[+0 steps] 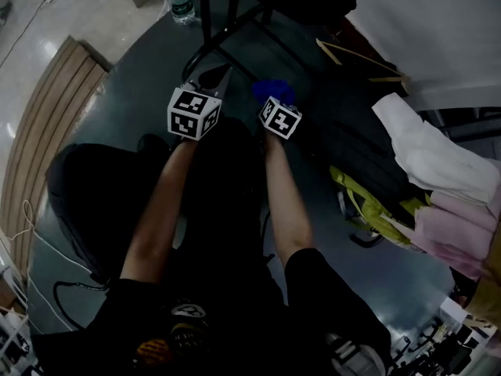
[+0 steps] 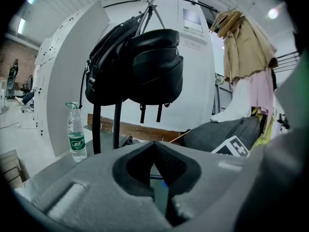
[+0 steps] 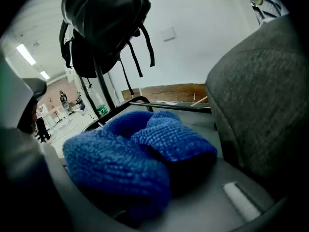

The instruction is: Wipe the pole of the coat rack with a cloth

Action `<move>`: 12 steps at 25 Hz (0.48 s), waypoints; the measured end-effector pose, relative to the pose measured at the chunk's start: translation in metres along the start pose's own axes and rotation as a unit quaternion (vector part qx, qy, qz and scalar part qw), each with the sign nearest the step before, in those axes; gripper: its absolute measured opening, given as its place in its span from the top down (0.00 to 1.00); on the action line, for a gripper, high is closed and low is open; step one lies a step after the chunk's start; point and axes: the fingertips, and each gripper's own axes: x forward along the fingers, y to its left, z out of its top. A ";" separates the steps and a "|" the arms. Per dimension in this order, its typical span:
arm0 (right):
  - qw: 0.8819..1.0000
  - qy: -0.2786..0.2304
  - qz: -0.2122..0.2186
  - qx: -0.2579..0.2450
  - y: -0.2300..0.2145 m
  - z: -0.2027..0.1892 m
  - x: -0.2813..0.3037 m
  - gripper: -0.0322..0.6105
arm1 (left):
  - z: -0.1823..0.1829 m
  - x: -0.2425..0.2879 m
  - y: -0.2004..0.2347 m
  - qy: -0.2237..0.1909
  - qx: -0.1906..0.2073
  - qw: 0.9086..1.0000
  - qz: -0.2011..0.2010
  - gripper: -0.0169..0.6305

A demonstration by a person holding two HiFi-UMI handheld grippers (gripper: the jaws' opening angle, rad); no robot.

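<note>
Cloth [image 3: 145, 153]: blue, nubby knit, bunched, clamped between right gripper [image 3: 149, 129] jaws (bulging toward 9 o'clock).
Left gripper [image 2: 153, 148]: jaws closed, empty.
Pole [image 2: 117, 124]: black, slim, at its 11 o'clock.

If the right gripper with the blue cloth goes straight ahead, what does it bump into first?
Probably the coat rack's curved black foot bar, just beyond the cloth, though depth is unclear.

Both gripper views face coat rack [image 2: 117, 127]
</note>
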 end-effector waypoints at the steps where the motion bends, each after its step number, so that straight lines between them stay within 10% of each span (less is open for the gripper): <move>1: 1.000 -0.001 0.009 -0.013 0.004 0.000 -0.003 0.95 | -0.001 0.003 -0.005 0.008 0.008 1.000 -0.002 0.97; 6: 0.984 -0.035 0.079 -0.155 0.042 0.018 -0.053 0.94 | -0.007 0.017 -0.042 0.054 0.117 0.991 -0.022 0.97; 12: 0.965 -0.172 0.125 -0.156 0.055 0.099 -0.152 0.94 | 0.049 0.001 -0.067 0.016 0.068 0.997 -0.017 0.97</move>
